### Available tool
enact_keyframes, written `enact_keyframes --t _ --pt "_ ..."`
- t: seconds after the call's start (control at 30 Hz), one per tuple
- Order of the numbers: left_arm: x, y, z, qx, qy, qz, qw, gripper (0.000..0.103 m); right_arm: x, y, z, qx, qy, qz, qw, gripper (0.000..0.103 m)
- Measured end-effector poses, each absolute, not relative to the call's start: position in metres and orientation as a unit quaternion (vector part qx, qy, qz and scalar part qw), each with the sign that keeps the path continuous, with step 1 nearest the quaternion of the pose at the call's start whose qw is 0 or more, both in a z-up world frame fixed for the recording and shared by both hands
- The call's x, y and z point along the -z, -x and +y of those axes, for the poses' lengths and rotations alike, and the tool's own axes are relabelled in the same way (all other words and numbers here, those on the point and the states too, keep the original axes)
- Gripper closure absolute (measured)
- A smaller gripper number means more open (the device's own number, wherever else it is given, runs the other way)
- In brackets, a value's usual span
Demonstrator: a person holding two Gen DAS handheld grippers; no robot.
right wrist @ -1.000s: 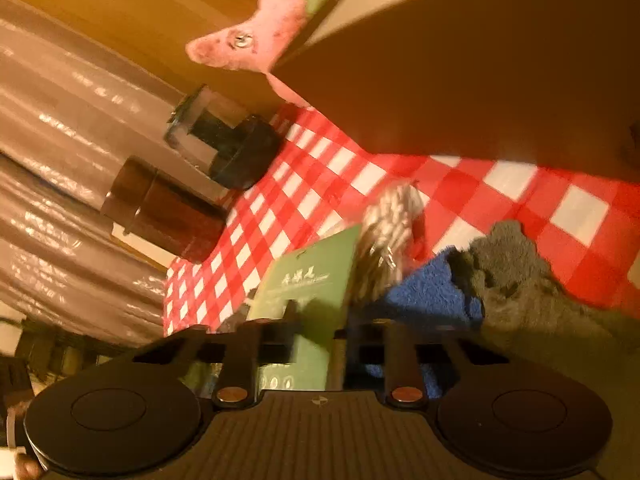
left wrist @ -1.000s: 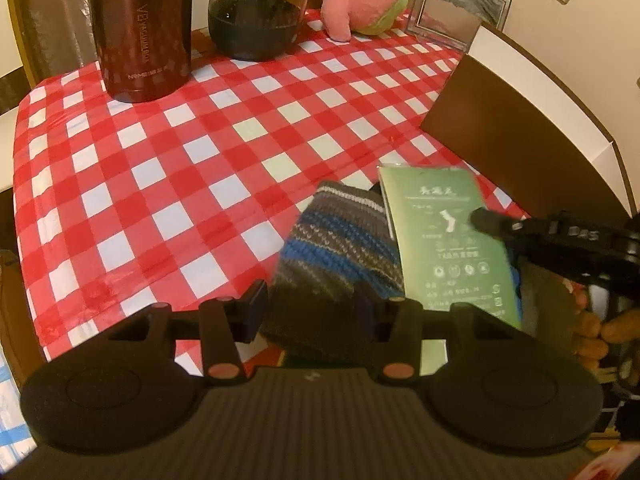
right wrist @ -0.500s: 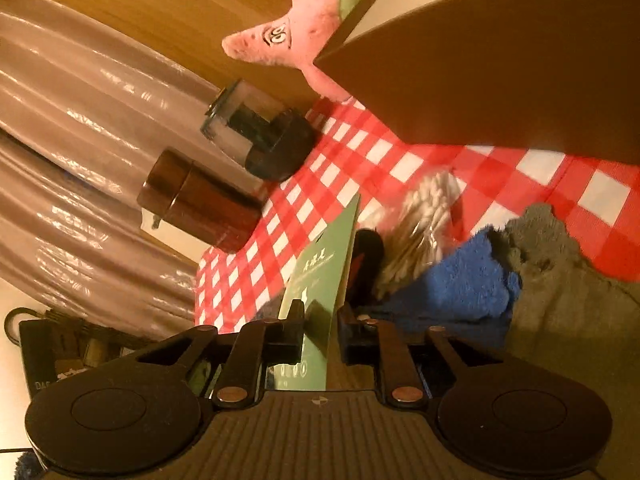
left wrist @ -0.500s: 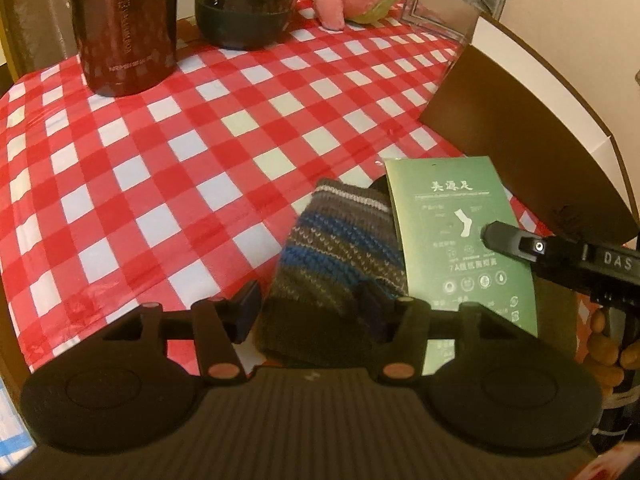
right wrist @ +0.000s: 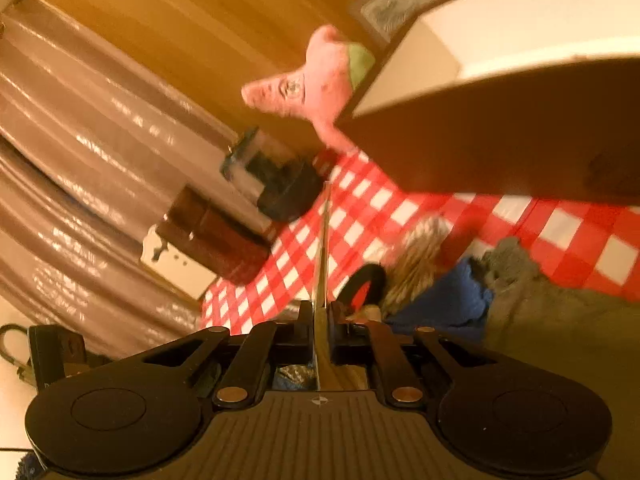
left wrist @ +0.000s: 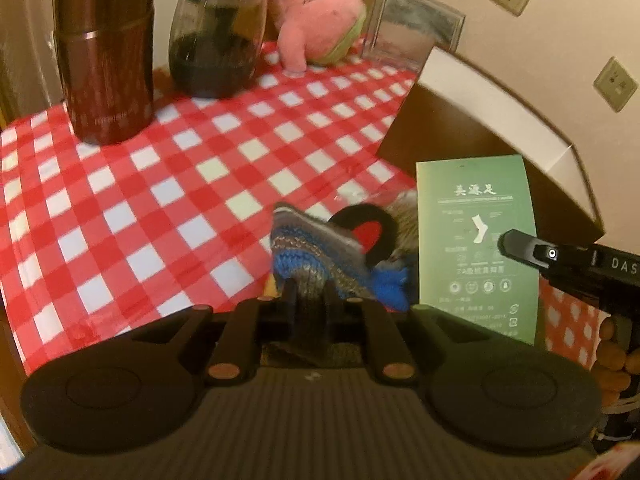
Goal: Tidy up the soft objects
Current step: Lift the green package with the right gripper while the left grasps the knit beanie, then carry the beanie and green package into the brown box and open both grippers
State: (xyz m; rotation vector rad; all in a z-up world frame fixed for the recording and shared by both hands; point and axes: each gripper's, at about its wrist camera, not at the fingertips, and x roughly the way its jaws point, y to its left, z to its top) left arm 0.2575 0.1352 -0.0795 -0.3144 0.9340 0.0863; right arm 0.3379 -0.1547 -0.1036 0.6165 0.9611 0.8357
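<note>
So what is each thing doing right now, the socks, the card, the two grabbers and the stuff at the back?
Left hand-held gripper: jaws closing on the striped knitted sock.
Striped knitted sock: pinched, partly lifted.
Right hand-held gripper: jaws closing on the green card.
Green card: held upright.
Pink plush toy: upright at the back.
Red flask: standing upright.
Brown box: open.

the black two-finger right gripper [right wrist: 320,316] has its jaws closing on a thin green card [right wrist: 322,280] seen edge-on; just beside it lie a black ring [right wrist: 362,280], a blue knitted piece [right wrist: 448,300] and a grey-green sock [right wrist: 540,312] on the red-and-white checked tablecloth [right wrist: 360,208]; a pink plush toy [right wrist: 312,88], a dark glass jar [right wrist: 276,184] and a brown flask [right wrist: 212,236] stand along its far edge; a brown box [right wrist: 500,128] fills the right.
</note>
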Motion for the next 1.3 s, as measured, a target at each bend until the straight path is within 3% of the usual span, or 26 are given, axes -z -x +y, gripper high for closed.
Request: enact_keyframes --t 0.8,1.3 --pt "-0.047 -0.288 0.053 0.037 0.126 0.33 0.935 0.092 -0.01 -0.333 -0.238 -0.354 -0.283 0.332 0.827 0.096" --pt "-0.068 -0.378 -0.028 0.087 0.114 0.317 0.938 0.092 -0.042 -0.4 -0.295 -0.31 -0.291 0.294 0.856 0.096"
